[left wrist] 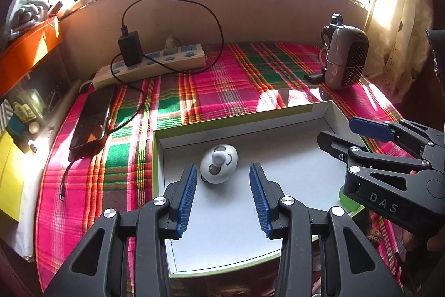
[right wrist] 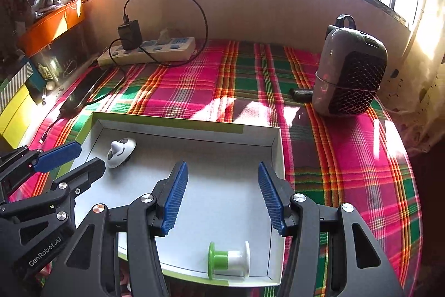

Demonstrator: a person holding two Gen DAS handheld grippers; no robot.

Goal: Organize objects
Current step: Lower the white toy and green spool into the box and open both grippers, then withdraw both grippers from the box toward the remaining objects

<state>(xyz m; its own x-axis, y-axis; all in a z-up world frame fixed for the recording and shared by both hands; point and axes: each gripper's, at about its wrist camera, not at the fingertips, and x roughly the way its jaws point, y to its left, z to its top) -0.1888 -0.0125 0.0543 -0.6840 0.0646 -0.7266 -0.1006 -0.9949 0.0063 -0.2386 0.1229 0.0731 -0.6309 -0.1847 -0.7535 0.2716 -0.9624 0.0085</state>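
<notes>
A shallow white box lid with green rim lies on the plaid cloth. Inside it sits a white egg-shaped toy with a grey knob. A green and white spool lies on its side near the box's front edge; in the left wrist view only its green end shows under the right gripper. My left gripper is open and empty, just short of the toy. My right gripper is open and empty over the box, above the spool.
A grey speaker-like device stands at the back right. A power strip with charger and cable lies at the back left, with a phone beside it. Orange and yellow boxes line the left side. A wall and window are behind.
</notes>
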